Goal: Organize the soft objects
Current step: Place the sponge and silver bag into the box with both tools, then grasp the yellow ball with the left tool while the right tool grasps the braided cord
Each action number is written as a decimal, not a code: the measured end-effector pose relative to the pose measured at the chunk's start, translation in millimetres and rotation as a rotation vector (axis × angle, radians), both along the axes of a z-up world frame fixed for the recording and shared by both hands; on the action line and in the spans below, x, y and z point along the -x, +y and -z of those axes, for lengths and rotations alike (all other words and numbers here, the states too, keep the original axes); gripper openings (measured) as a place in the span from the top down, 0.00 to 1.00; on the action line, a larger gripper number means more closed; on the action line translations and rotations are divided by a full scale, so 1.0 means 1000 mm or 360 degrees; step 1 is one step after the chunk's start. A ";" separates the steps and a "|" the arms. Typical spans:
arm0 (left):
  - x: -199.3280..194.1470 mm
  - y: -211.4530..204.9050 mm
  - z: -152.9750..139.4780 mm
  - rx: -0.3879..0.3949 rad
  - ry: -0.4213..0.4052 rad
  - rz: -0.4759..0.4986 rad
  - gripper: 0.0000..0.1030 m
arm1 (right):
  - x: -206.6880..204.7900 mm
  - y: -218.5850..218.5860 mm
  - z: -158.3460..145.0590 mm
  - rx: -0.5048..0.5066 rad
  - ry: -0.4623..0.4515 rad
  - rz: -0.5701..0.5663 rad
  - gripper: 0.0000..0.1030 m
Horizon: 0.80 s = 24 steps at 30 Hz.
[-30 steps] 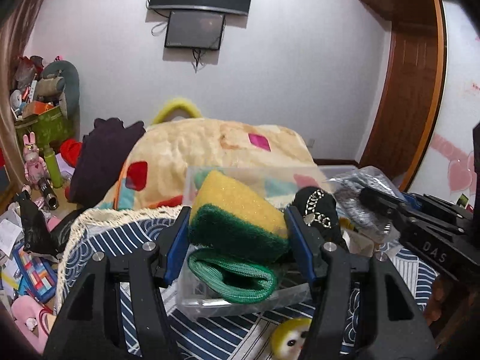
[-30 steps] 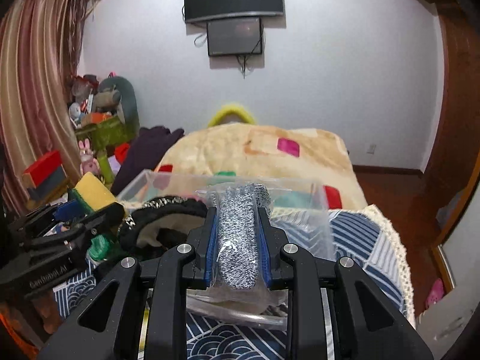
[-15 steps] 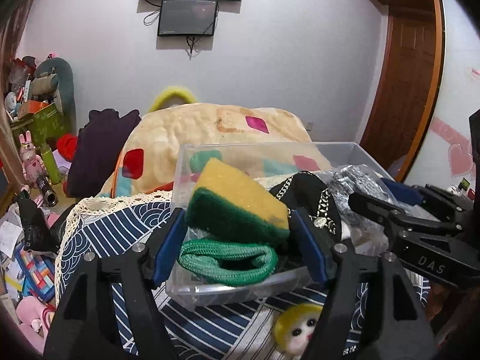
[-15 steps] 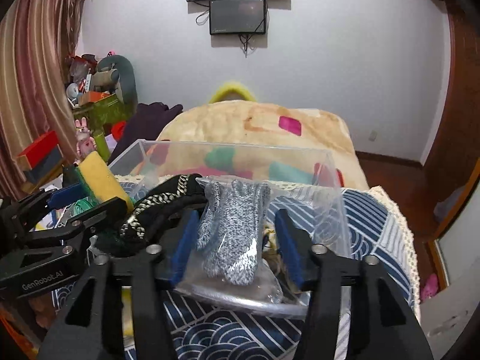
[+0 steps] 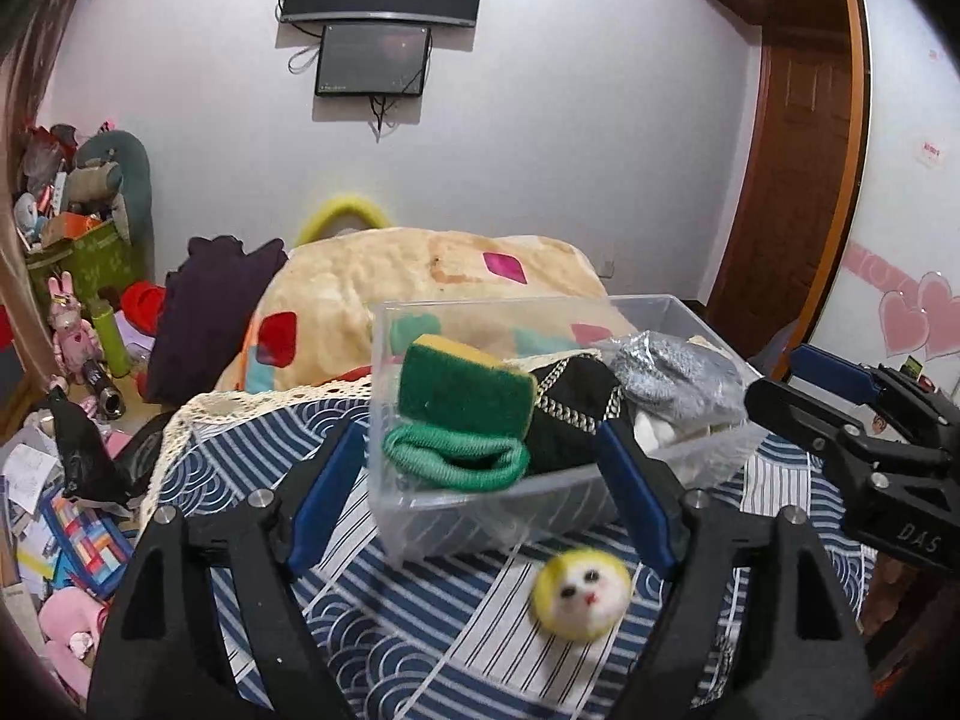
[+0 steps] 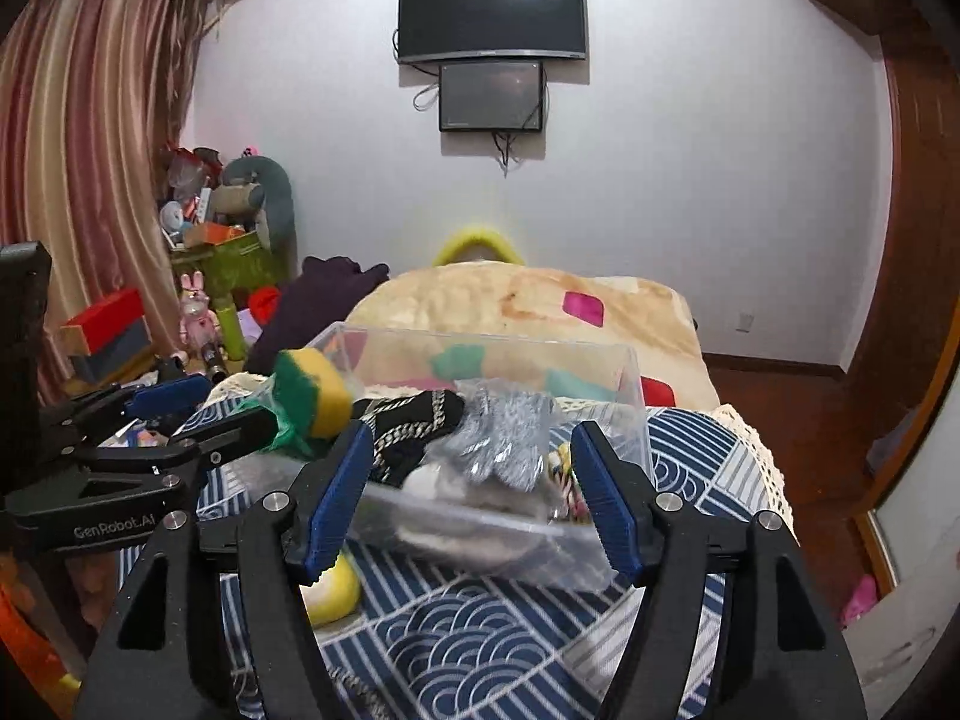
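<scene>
A clear plastic bin (image 5: 678, 312) (image 6: 636, 396) stands on the blue patterned cloth. In it lie a yellow-green sponge (image 5: 465, 393) (image 6: 312, 390), a green knit band (image 5: 453, 465), a black item with a chain (image 5: 573, 414) (image 6: 414, 423) and grey gloves in a clear bag (image 5: 675, 375) (image 6: 510, 438). My left gripper (image 5: 480, 498) is open and empty just in front of the bin. My right gripper (image 6: 471, 498) is open and empty before the gloves. A small yellow plush face (image 5: 579, 591) (image 6: 333, 591) lies on the cloth in front of the bin.
A cream blanket with coloured patches (image 5: 420, 282) is heaped behind the bin, with dark purple cloth (image 5: 210, 312) to its left. Toys and boxes (image 5: 72, 240) clutter the floor at left. A wooden door (image 5: 798, 150) is at right. The cloth's lace edge (image 6: 756, 438) marks the table's right side.
Both grippers opened and drew back. The left let go of the sponge and the right let go of the bagged gloves; both now lie in the bin.
</scene>
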<state>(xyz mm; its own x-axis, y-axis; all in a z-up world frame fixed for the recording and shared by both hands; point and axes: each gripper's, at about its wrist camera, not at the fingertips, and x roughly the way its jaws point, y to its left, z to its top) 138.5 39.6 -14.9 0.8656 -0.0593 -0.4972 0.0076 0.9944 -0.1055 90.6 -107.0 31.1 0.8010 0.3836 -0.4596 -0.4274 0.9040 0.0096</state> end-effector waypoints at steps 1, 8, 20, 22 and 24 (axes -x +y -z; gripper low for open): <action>0.006 -0.001 0.001 -0.0018 -0.0005 -0.0004 0.22 | 0.004 -0.001 0.001 0.0008 -0.0004 -0.0003 0.37; 0.031 -0.007 0.020 -0.0046 0.0058 0.0035 0.22 | 0.023 0.001 0.024 0.0077 0.0058 -0.0049 0.37; 0.047 -0.019 0.062 0.0107 0.0268 0.0145 0.26 | 0.038 0.008 0.094 0.0153 0.0391 -0.0217 0.64; 0.046 -0.026 0.066 0.0108 0.0299 0.0173 0.31 | 0.041 0.008 0.094 0.0182 0.0342 -0.0202 0.78; 0.042 -0.032 0.070 0.0102 0.0313 0.0189 0.32 | 0.041 0.007 0.093 0.0158 0.0355 -0.0230 0.91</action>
